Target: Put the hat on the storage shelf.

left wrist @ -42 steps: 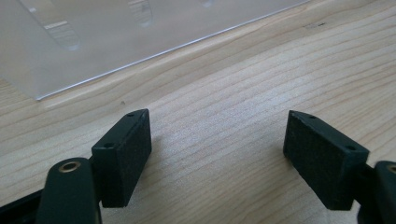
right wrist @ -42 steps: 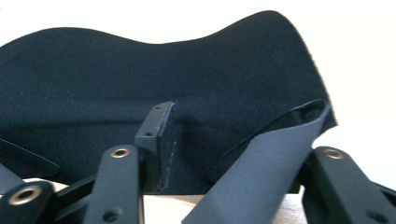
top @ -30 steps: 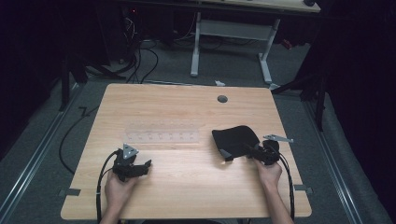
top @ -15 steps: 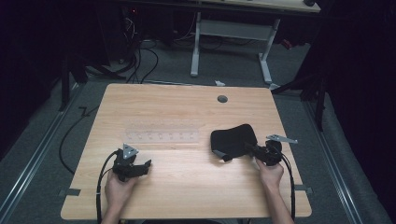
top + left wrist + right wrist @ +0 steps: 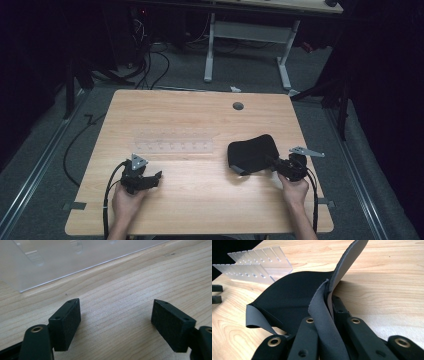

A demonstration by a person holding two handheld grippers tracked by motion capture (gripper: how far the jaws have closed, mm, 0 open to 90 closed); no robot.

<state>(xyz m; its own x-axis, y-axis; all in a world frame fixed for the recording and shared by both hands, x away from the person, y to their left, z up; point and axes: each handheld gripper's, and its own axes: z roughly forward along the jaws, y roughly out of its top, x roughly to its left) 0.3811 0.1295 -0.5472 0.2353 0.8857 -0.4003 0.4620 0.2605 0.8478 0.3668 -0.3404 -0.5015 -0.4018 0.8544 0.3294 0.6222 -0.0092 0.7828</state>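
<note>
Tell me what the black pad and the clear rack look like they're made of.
Black pad: probably neoprene-like foam sheet, matte black face, grey underside; it bends softly in the right gripper. Clear rack: likely acrylic, glossy and see-through, with cut slots.

overhead view, two close gripper views

Black tongs [image 5: 156, 176] with brass-ringed screw holes, grey three-cornered top plates, black trailing cables, bare forearms

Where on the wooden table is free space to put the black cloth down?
Free: the far strip of the wooden table beyond the clear plastic rack, and the near middle between the left gripper and right gripper. Crowded: around the black cloth.
</note>
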